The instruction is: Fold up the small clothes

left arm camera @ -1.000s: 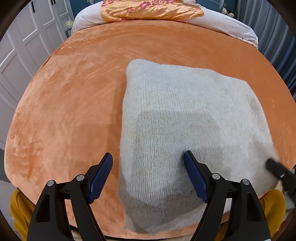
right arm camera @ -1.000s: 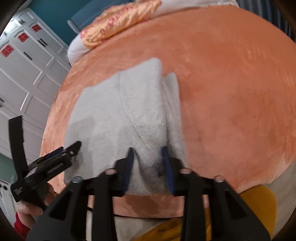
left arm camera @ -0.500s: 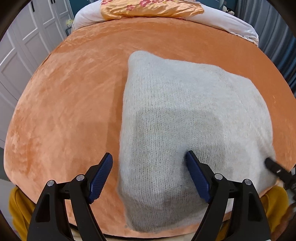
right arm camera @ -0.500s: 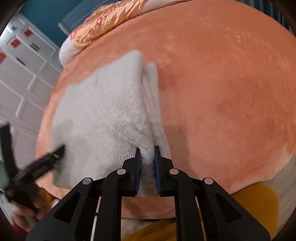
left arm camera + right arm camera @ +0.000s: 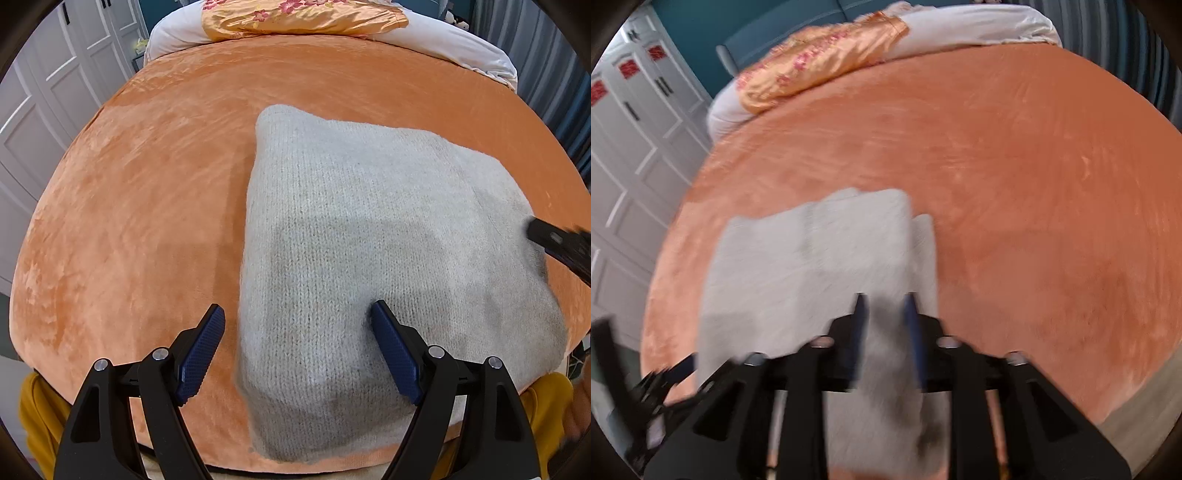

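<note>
A light grey knitted sweater [image 5: 369, 236] lies folded on the orange bedspread [image 5: 147, 206], its near edge hanging over the front of the bed. My left gripper [image 5: 297, 332] is open and straddles the sweater's near left edge; one blue pad sits on the knit, the other over the bedspread. In the blurred right wrist view, my right gripper [image 5: 884, 306] hangs over the sweater's [image 5: 812, 258] near right corner. Its jaws are opening, with knit showing in the gap between them. Its black tip [image 5: 557, 247] shows at the right edge of the left wrist view.
A floral orange pillow [image 5: 303, 16] and white bedding [image 5: 454, 48] lie at the head of the bed. White wardrobe doors [image 5: 40, 110] stand to the left. Yellow clothing [image 5: 40, 413] of the person shows below the bed's front edge. Bare bedspread spreads to the right [image 5: 1034, 221].
The right gripper's jaws, pinched on the sweater's edge half a second ago, have parted, and that hand has shifted so its view blurs. The left gripper has not moved.
</note>
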The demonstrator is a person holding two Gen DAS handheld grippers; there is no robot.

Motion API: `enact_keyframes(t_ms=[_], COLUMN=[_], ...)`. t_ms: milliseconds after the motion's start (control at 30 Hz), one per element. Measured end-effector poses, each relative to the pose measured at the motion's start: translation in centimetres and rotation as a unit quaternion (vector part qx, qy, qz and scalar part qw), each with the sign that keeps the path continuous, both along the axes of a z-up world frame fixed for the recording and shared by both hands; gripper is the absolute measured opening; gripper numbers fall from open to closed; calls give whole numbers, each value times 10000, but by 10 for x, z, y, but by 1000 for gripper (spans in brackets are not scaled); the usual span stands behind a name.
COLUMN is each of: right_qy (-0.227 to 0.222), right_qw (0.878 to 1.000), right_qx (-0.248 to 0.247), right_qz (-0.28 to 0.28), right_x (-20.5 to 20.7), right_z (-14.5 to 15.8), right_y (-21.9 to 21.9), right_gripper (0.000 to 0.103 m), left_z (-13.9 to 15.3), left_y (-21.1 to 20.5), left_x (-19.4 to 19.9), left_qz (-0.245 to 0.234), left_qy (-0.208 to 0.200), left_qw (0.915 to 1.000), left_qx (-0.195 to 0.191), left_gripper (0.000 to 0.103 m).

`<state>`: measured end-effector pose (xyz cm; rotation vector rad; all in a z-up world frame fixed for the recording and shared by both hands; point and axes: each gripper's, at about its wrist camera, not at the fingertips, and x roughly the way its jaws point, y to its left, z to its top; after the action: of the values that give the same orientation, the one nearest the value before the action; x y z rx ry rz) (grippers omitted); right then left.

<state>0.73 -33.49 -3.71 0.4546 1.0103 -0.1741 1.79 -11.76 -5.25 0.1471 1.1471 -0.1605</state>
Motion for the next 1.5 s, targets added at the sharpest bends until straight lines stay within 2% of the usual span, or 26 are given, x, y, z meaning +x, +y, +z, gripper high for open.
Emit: enact_keyframes(t_ms=[33, 67, 133, 167, 233, 267, 333, 367, 400, 533, 633, 733, 800, 833, 933, 1000, 1133, 1233, 1300, 1367, 1467, 1500], right_qy=[86, 118, -164, -492, -767, -694, -157, 221, 256, -40, -312, -346, -278, -55, 576, 510, 587, 388, 191, 19, -64, -33], right_qw=[10000, 9998, 9994, 9984, 9966, 9971, 9993, 9994, 9992, 9990, 9989, 9985, 9982, 9977, 9951, 9966, 9960, 9979, 9984, 9983, 9994, 9995], right_qx=[20, 149, 270, 261, 289, 306, 270, 270, 304, 430, 339, 291, 133, -77, -419, -273, -231, 113, 335, 500, 250, 218], right_qz=[0, 93, 113, 125, -25, -109, -197, -81, -19, -103, 78, 295, 515, 665, 691, 592, 627, 498, 405, 297, 249, 243], right_x=[5, 11, 10, 5, -4, -5, 2, 9, 9, -2, -33, -56, -71, -80, -83, -83, -78, -80, -81, -82, -77, -75], right_z=[-7, -13, -2, 13, 25, 19, -12, -39, -48, -11, 19, 27, 25, 17, -25, -32, -27, -7, 1, 11, 17, 16], right_y=[-2, -3, -5, -6, -13, -17, -21, -19, -19, -21, -8, 13, 34, 38, 43, 39, 39, 30, 22, 17, 15, 15], right_gripper=[34, 14, 11, 9, 8, 8, 8, 8, 9, 14, 14, 14, 12, 12, 5, 5, 5, 9, 16, 33, 50, 52], left_z=[0, 0, 0, 0, -1, -1, -3, -4, -5, -3, 10, 26, 29, 26, 0, -9, -12, -9, -6, -5, -3, -2], left_y=[0, 0, 0, 1, 3, 3, 2, 0, -1, 0, 8, 9, 5, 3, -8, -6, 0, 1, 2, 3, 3, 4], left_x=[0, 1, 1, 1, 3, 3, 3, 4, 4, 7, 4, -8, -21, -24, -32, -33, -32, -33, -34, -31, -30, -29], left_qz=[4, -1, -12, -21, -25, -19, -32, -43, -39, -13, 101, -12, -162, -241, -347, -305, -177, -158, -128, -70, -34, -31], left_qy=[-2, -3, -7, -1, 44, 53, 70, 87, 110, 158, 215, 194, 194, 227, 324, 376, 495, 496, 516, 551, 605, 632], left_qw=[10000, 10000, 10000, 10000, 10000, 10000, 10000, 9999, 9999, 9998, 9988, 9980, 9978, 9979, 9989, 9988, 9986, 9986, 9985, 9982, 9979, 9977], left_qx=[3, 9, 33, 30, -32, -60, -63, -70, -77, -109, -416, -609, -615, -550, 1, 48, -72, -98, -153, -212, -219, -247], left_gripper=[80, 80, 80, 80, 80, 80, 80, 80, 81, 81, 79, 78, 78, 78, 81, 85, 86, 86, 85, 85, 85, 85])
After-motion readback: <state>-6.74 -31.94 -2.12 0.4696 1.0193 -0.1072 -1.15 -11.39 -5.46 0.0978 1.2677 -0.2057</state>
